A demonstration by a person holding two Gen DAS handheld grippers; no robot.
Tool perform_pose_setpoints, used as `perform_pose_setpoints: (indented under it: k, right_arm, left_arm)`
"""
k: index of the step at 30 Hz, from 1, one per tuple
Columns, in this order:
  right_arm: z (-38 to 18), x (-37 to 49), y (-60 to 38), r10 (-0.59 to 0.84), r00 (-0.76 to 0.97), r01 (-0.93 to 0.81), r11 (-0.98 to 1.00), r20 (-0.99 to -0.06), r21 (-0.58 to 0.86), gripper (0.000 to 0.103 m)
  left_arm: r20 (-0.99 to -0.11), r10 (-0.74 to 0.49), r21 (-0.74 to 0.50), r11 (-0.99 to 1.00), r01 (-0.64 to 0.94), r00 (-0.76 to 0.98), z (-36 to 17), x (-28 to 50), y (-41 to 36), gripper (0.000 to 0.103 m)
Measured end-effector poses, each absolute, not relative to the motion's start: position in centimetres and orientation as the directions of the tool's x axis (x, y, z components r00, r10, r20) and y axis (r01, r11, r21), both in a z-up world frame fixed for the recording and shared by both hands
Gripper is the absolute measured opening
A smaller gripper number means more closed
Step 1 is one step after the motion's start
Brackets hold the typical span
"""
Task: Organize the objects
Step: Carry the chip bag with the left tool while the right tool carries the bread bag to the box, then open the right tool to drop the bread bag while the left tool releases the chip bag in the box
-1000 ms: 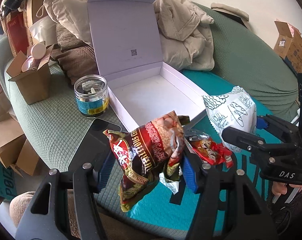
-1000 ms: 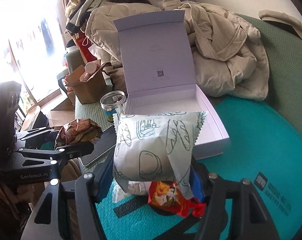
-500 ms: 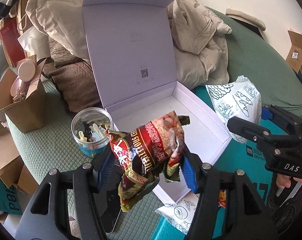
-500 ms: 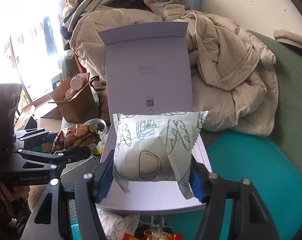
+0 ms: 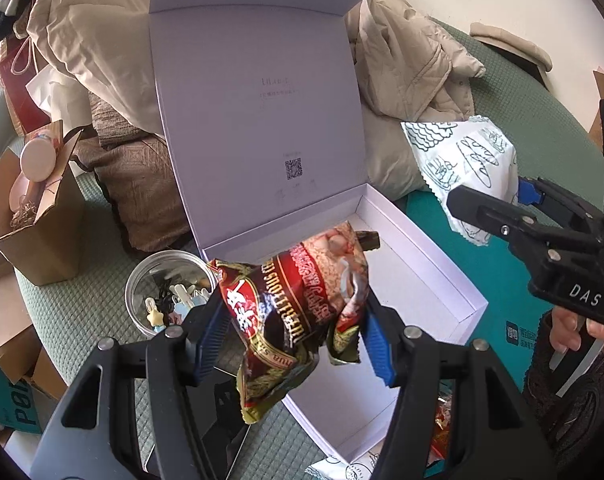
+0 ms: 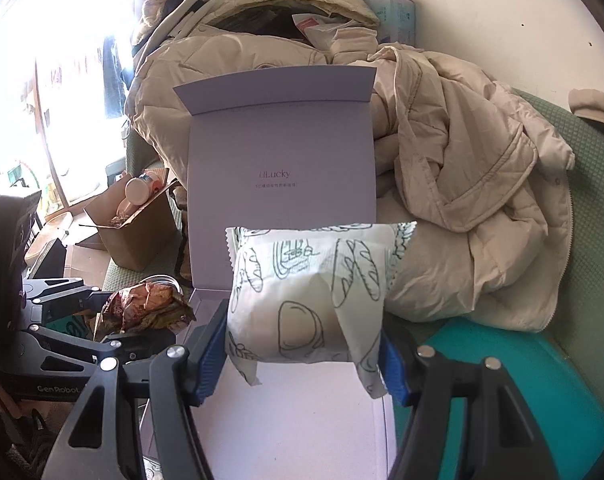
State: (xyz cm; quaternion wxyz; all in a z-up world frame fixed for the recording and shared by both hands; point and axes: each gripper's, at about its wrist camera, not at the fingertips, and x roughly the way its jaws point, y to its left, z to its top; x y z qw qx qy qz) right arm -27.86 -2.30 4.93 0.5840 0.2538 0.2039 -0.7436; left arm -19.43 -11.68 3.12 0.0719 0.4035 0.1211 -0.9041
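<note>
Left wrist view: the left tool (image 5: 292,334), its jaws about half apart, pinches a crumpled red snack bag (image 5: 298,304) between the blue pads; the bag now hangs over the near left corner of the open white box (image 5: 422,264), whereas a second ago it hung short of the box, above the green couch (image 5: 82,308). The clear jar (image 5: 164,292) sits just left of it. Right wrist view: the right tool (image 6: 304,354), also about half apart, grips a pale green bread packet (image 6: 310,292), now above the box floor (image 6: 302,420) rather than the teal mat (image 6: 502,372).
</note>
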Motion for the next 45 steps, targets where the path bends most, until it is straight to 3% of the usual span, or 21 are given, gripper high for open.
perform_pose_setpoints:
  k: [7, 13, 28, 38, 45]
  right_arm:
    - [2.8, -29.0, -2.0, -0.758, -0.152, 0.975, -0.221, -0.634, 0.031, 0.066]
    - [-0.6, -29.8, -3.8, -0.682, -0.192, 0.965, -0.263, -0.706, -0.009, 0.066]
    - [-3.3, -30.3, -5.6, -0.619, -0.166, 0.959, -0.283, -0.768, 0.021, 0.067]
    - [-5.9, -32.2, -6.7, -0.565, -0.081, 0.939, -0.32, -0.821, 0.127, 0.069]
    - [-5.7, -32.1, -7.0, -0.539, -0.151, 0.934, -0.352, -0.829, 0.059, 0.075]
  left_arm:
    - [-0.766, -0.038, -0.201, -0.934, 0.296, -0.641, 0.8, -20.5, -12.0, 0.059]
    - [-0.774, -0.094, -0.131, -0.944, 0.303, -0.626, -0.2, -22.0, -11.6, 0.059]
    - [-0.806, -0.16, -0.04, -0.946, 0.321, -0.57, -2.4, -26.4, -10.8, 0.06]
    - [-0.826, -0.161, -0.057, -0.929, 0.364, -0.54, -3.2, -27.3, -11.6, 0.06]
    - [-0.837, -0.191, -0.034, -0.917, 0.397, -0.512, -3.1, -27.1, -11.7, 0.061]
